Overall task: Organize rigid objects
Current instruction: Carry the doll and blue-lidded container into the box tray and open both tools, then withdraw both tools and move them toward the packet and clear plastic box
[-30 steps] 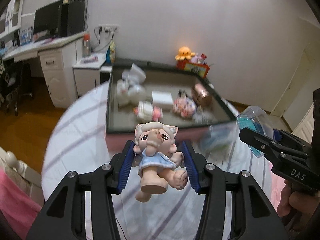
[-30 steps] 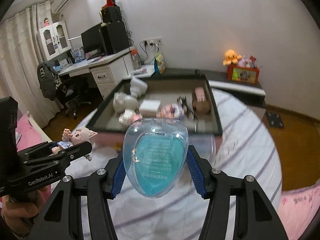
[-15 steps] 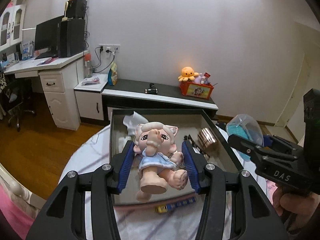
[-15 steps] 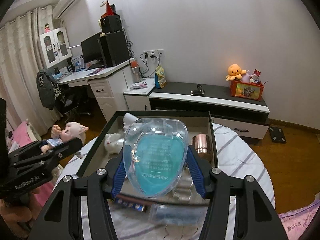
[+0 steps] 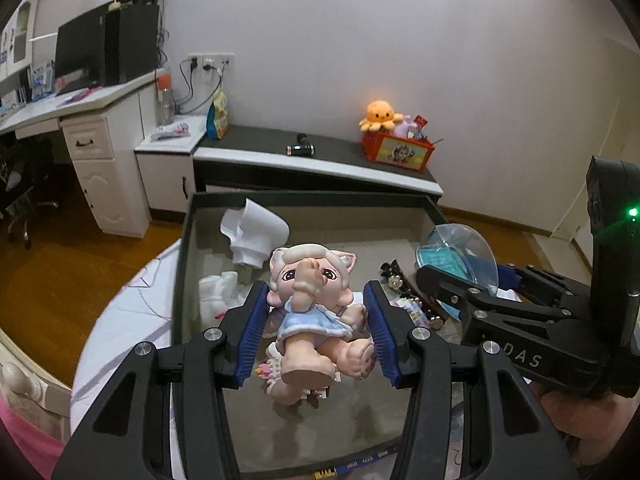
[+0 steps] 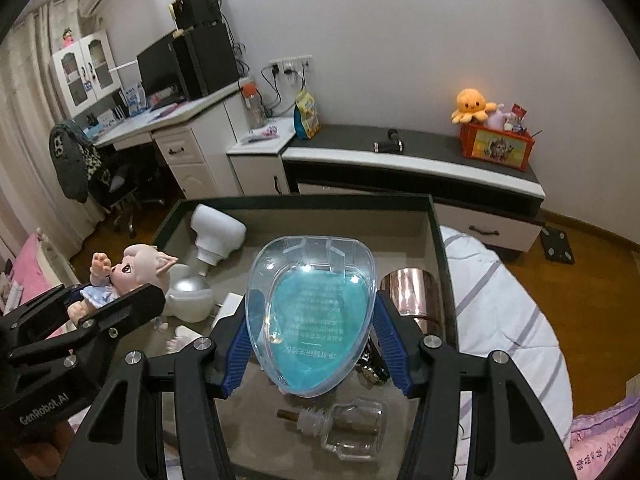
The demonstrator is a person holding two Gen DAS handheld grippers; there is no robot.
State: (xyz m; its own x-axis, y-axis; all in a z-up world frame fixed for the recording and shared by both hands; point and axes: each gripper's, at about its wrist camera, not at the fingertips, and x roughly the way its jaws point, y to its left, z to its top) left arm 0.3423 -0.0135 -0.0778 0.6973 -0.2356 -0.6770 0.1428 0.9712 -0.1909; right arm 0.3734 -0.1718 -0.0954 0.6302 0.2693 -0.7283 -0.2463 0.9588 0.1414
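My left gripper (image 5: 316, 328) is shut on a pig-faced doll (image 5: 314, 308) in a blue dress, held above the dark open tray (image 5: 182, 264). My right gripper (image 6: 312, 344) is shut on a clear heart-shaped case (image 6: 312, 312) with a teal insert, also above the tray (image 6: 436, 240). The right gripper with the case (image 5: 456, 256) shows at the right of the left wrist view. The left gripper with the doll (image 6: 120, 276) shows at the left of the right wrist view.
The tray holds a white bottle (image 6: 216, 236), a silver ball (image 6: 188, 286), a copper cup (image 6: 412, 292), a small glass bottle (image 6: 352, 432) and small trinkets (image 5: 412, 308). It sits on a round striped table (image 6: 500, 312). A desk and low cabinet (image 6: 400, 160) stand behind.
Both grippers, still holding their objects, moved forward from the table's near side to over the tray; the tray's contents now lie directly beneath them.
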